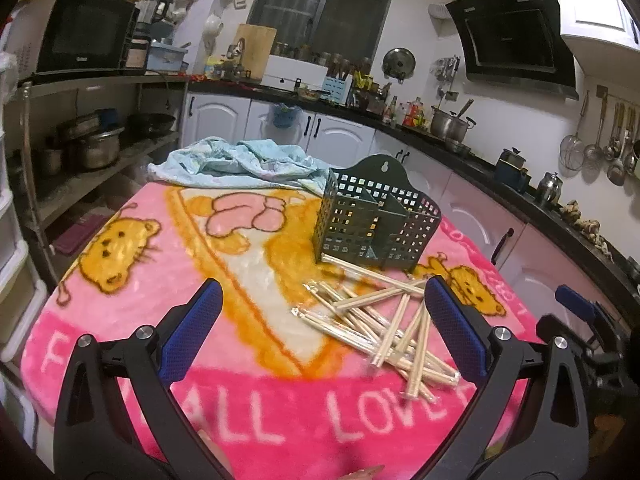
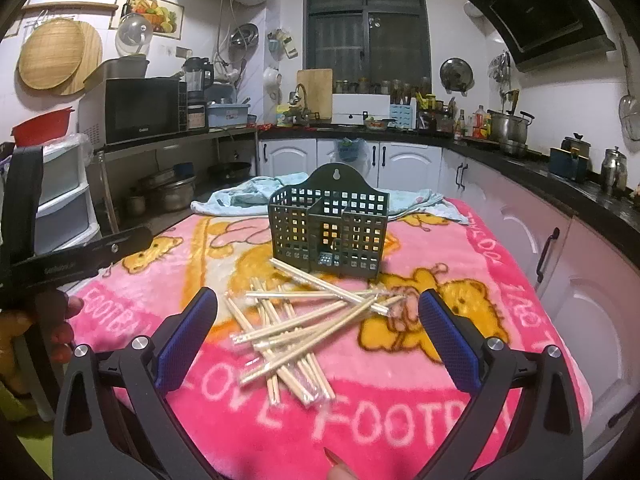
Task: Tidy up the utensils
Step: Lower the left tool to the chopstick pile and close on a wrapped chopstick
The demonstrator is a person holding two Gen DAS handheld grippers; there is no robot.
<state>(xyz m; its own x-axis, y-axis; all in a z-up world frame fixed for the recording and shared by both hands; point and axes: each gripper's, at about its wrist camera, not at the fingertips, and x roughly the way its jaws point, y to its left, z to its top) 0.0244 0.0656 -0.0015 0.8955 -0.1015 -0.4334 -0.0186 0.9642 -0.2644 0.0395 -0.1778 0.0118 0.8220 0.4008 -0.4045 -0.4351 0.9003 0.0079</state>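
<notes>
While chopsticks (image 2: 288, 332) lie loose, both jaws gape.

White-tiled kitchen, dark window (image 2: 366, 24) at back; white cabinets (image 2: 348, 156) under black counter (image 2: 520, 160); microwave (image 2: 140, 110) left.

Each black claw (image 1: 324, 312) (image 2: 318, 320) has blue textured pads, silver screws.

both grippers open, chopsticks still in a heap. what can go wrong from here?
1. The chopsticks lie crossed and stacked, some in clear wrappers; the right gripper may grab several or drag neighbours along.
2. The holder stands free on a soft blanket; a push while inserting could tip or slide it.
3. The left gripper sits close beside the right, so both reaching into the pile could collide.
</notes>
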